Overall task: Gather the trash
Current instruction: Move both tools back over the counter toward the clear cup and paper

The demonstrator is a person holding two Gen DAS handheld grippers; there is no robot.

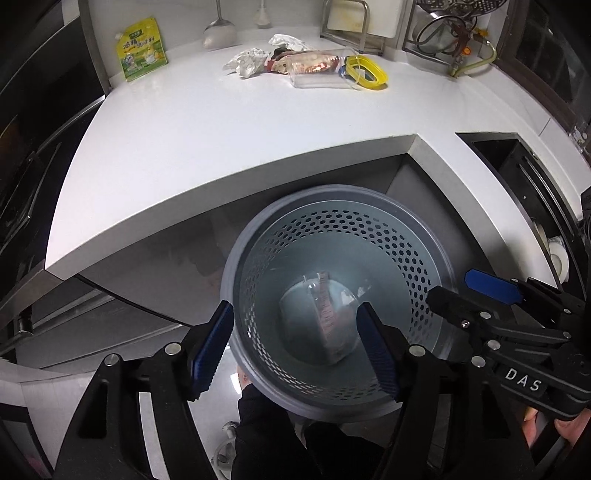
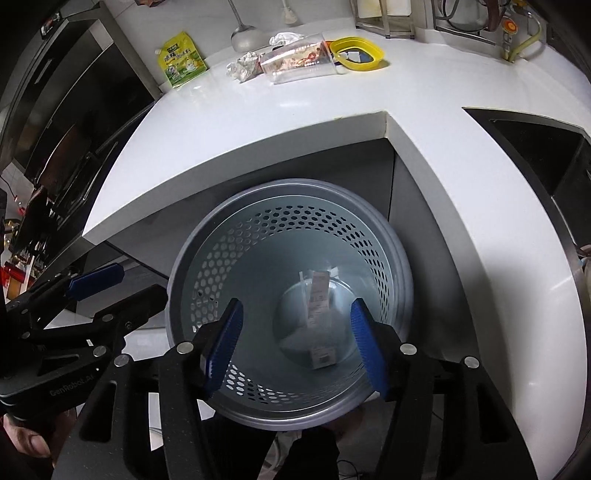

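Observation:
A grey perforated trash bin [image 1: 251, 236] [image 2: 192, 258] stands on the floor below the white counter. A clear plastic cup with a label [image 1: 325, 314] [image 2: 317, 317] lies at its bottom. My left gripper [image 1: 295, 347] is open and empty above the bin. My right gripper [image 2: 295, 343] is open and empty above the bin too; it also shows in the left wrist view [image 1: 465, 291]. On the counter's far side lie crumpled tissues [image 1: 245, 61] [image 2: 243, 64], a clear cup with a snack wrapper inside [image 1: 317, 68] [image 2: 295, 61] and a yellow ring [image 1: 365, 72] [image 2: 356, 53].
A green-yellow pouch [image 1: 142, 50] [image 2: 183, 59] leans at the back left of the white counter [image 1: 221, 122] [image 2: 277, 110]. A ladle [image 1: 219, 33], a rack and a dish drainer stand along the wall. A sink opening [image 1: 517, 162] lies to the right.

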